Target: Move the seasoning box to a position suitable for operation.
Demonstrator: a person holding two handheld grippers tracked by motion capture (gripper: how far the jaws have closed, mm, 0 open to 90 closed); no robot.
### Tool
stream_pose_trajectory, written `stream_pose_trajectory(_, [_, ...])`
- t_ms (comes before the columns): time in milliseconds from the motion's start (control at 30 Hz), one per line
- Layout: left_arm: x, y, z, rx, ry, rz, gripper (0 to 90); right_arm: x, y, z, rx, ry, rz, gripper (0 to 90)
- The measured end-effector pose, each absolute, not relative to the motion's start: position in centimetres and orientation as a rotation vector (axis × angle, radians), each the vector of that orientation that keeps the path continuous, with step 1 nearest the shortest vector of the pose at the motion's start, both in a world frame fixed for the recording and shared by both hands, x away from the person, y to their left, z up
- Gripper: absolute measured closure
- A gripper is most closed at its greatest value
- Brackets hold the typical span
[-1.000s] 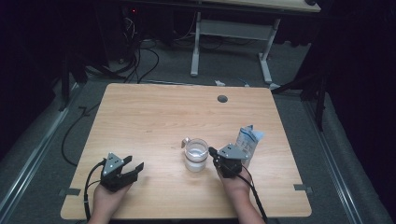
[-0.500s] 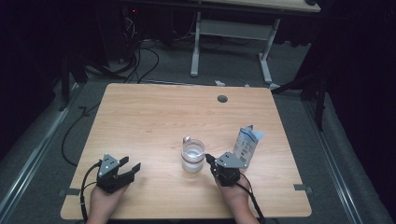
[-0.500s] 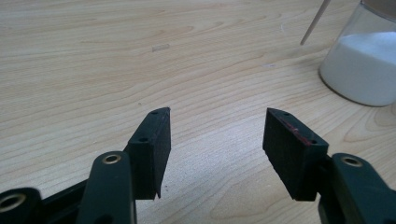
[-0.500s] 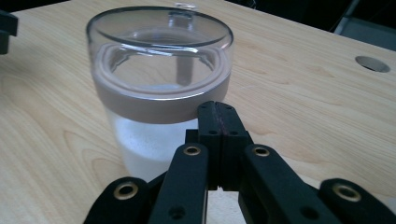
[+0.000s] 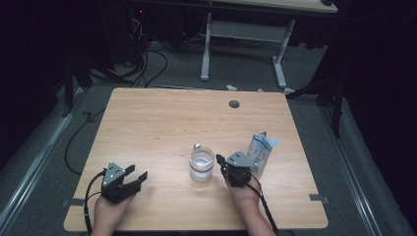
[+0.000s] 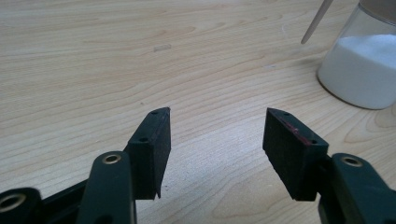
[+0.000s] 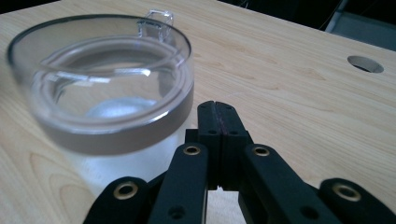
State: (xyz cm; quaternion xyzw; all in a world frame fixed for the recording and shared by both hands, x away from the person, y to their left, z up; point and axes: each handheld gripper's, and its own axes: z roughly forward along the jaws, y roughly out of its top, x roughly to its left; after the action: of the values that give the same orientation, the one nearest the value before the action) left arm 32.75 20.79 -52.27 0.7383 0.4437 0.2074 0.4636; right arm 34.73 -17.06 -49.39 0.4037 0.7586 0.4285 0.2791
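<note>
hiding jar (image 7: 100,84) base, closed right tongs (image 7: 218,112), jar cropped

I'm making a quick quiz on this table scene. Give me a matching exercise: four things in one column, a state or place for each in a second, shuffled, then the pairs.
1. left tongs
2. right tongs
3. clear jar
4. carton

a. holds white powder
b. jaws apart, nothing between
c. stands at the table's right side
d. jaws pressed together

Pairs: 1-b, 2-d, 3-a, 4-c
</note>
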Motion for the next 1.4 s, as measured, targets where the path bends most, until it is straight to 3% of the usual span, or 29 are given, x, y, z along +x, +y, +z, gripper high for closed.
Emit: stream_pose_trajectory(1400, [32.8,20.7,-52.3,1.822,1.089,0.506,42.2,32.2,-15.3,-49.0,0.976,2.057,1.192,90.0])
